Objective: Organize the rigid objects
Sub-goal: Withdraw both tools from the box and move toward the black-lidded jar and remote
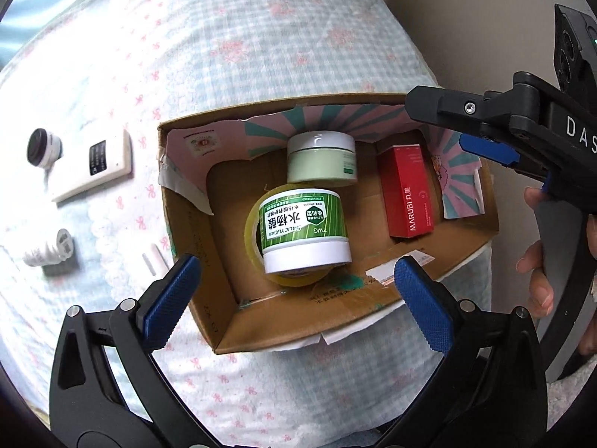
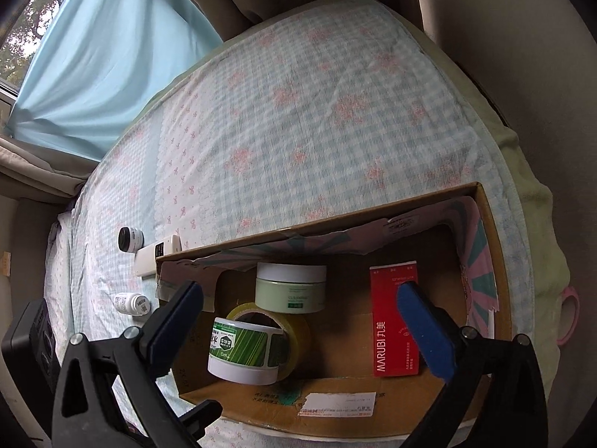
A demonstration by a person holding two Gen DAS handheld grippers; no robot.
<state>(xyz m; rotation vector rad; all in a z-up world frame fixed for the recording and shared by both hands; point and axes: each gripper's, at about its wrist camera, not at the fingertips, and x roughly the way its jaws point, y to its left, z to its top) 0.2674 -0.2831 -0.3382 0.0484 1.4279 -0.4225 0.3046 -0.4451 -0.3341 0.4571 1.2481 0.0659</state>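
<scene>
I am holding my left gripper wide open over the open brown cardboard box lying on the blue-and-white checked bedcover, nothing between its blue pads. My right gripper is also gaping empty above the box. Inside, the green-labelled white round jar is sitting on the yellow tape roll, just beside the pale green tub; the red rectangular carton is lying apart, toward the box's other end.
</scene>
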